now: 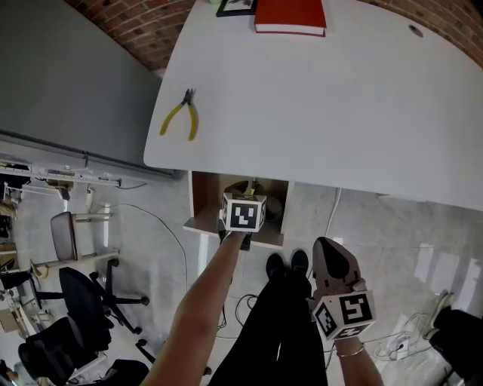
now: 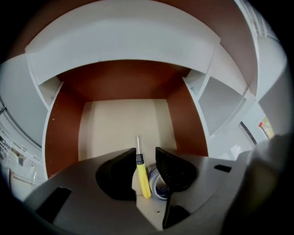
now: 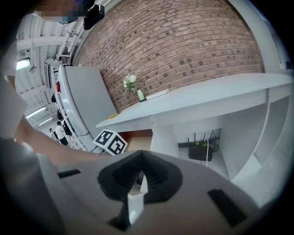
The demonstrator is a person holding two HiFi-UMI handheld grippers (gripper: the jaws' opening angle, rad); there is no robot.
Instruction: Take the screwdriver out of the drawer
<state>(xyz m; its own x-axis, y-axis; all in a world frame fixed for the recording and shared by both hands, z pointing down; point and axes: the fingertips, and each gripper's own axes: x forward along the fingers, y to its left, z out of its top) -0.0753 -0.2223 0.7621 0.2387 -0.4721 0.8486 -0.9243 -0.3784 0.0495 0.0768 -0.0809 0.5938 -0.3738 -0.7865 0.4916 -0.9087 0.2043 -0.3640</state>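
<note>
You're in an office/lab-type workspace w/ a workshop feel. A big white surface (image 1: 339, 113) stands by a brick wall (image 1: 143, 22), w/ a red book (image 1: 290, 15) at the far edge and yellow pliers (image 1: 181, 114) on the left. Black swivel chairs (image 1: 87, 298) are near left on the pale floor (image 1: 151, 249), and loose cables (image 1: 407, 343) near right. A router (image 3: 200, 151) w/ antennas sits under the surface. Ppl (image 3: 59, 132) stand far off down the room.
</note>
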